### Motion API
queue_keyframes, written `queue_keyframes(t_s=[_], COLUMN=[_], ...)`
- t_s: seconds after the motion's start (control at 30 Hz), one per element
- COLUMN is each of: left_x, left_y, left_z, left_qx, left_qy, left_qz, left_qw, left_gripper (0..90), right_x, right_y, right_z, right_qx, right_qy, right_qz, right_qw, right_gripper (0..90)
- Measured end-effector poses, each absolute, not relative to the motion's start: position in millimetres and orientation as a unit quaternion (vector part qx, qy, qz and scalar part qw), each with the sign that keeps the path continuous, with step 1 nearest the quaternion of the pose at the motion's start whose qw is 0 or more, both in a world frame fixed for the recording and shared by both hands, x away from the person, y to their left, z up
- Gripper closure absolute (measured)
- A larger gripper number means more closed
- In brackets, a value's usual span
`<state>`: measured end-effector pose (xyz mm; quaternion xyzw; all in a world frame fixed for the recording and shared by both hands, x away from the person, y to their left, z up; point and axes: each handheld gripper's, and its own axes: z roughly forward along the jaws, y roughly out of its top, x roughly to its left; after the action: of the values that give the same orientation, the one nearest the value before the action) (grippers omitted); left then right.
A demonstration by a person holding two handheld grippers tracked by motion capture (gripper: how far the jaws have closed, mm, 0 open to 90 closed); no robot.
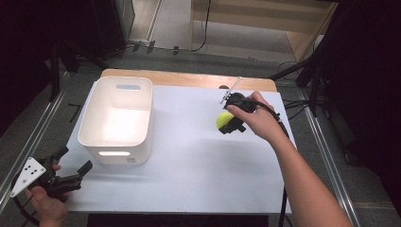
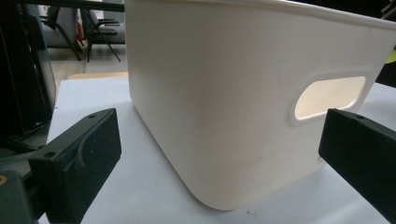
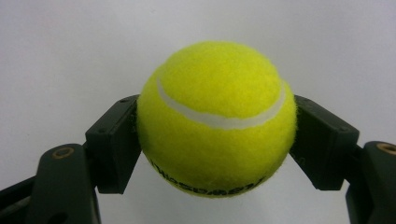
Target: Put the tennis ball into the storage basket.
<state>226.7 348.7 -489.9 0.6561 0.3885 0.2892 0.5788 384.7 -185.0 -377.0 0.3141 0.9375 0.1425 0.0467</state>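
A yellow-green tennis ball [image 3: 217,116] sits squeezed between the two black jaws of my right gripper [image 3: 217,140], which is shut on it. From above, the ball [image 1: 222,120] and the right gripper [image 1: 228,122] are over the white table's right half, a hand wrapped round the gripper. A white plastic bin [image 1: 117,118] with handle slots stands on the table's left side. My left gripper [image 1: 75,163] is open near the front left corner, just in front of the bin. In the left gripper view the bin's wall [image 2: 233,102] rises close between the spread jaws.
The white sheet-covered table [image 1: 189,161] has a wooden strip along its far edge. Black stands and cables surround it on the dark floor. A wooden frame stands at the back.
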Motion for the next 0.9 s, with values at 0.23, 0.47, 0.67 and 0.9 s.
queue_keyframes(t_s=[0.23,0.47,0.67,0.9], left_x=[227,227,227,227], left_y=[349,349,348,349], left_z=[-490,-490,-490,-490], left_qx=[0.655,0.655,0.656,0.658], left_qy=[0.389,0.387,0.386,0.386], left_qz=[0.289,0.288,0.287,0.286], left_qw=[0.580,0.581,0.582,0.580], left_gripper=[0.0,0.0,0.0,0.0], right_x=[387,389,391,392], right_y=[-174,-164,-154,-141], right_z=[-373,-368,-363,-357], right_qx=[0.303,0.295,0.285,0.278], right_qy=[0.941,0.944,0.946,0.948], right_qz=[0.145,0.143,0.145,0.150], right_qw=[0.047,0.046,0.046,0.044], right_gripper=[23.2,23.1,23.1,23.1])
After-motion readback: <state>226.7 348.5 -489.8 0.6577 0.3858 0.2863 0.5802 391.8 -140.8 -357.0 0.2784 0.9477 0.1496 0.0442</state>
